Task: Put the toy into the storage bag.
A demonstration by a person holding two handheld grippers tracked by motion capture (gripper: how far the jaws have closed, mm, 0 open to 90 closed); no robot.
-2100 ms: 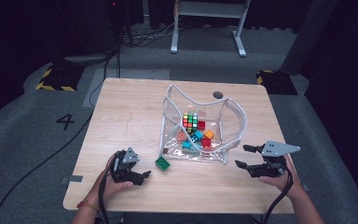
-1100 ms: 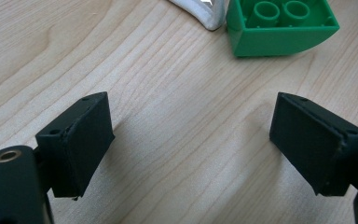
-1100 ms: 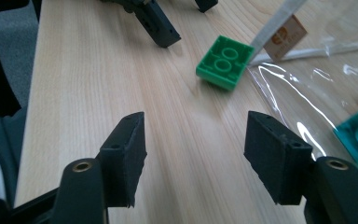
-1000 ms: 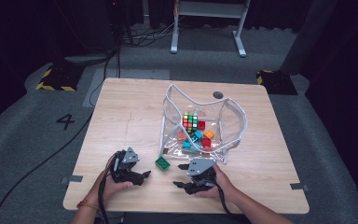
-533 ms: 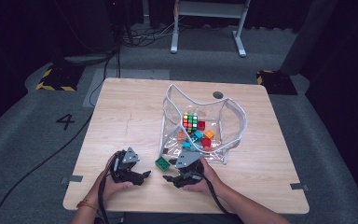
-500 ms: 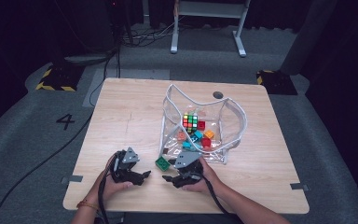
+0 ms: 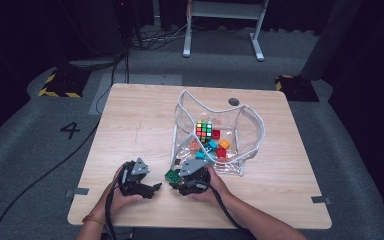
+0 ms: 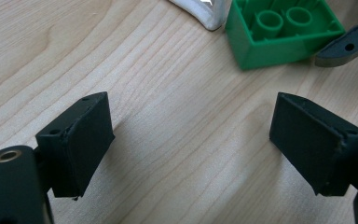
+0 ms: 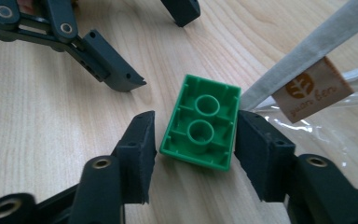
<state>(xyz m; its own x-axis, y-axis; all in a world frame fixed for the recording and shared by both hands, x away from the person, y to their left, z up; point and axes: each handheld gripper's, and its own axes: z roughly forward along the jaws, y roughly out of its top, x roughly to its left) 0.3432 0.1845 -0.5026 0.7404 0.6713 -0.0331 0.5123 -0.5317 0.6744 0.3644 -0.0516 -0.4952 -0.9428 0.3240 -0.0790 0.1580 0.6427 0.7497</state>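
A green brick [image 9: 200, 123] lies upside down on the wooden table, just in front of a clear pouch [image 7: 252, 125]. My right gripper [image 9: 196, 135] has its jaws drawn in against the brick's two long sides. In the high view the same brick [image 7: 171, 175] sits by the right gripper [image 7: 174, 185] at the pouch's near left corner. My left gripper [image 8: 191, 140] stands open over bare wood, with the brick [image 8: 279, 32] a little beyond it. From above, the left gripper [image 7: 155, 189] rests close to the left of the right one.
The pouch holds a Rubik's cube [image 7: 204, 129] and several coloured bricks [image 7: 219, 147]. Its white trim and brown label [image 9: 312, 91] lie right beside the green brick. The left gripper's fingers [image 9: 107, 70] are close by. A round hole [image 7: 233, 101] is in the table's far side.
My right gripper has swung from the table's right side leftward to the green brick and narrowed its jaws around it. The left gripper has stayed put.
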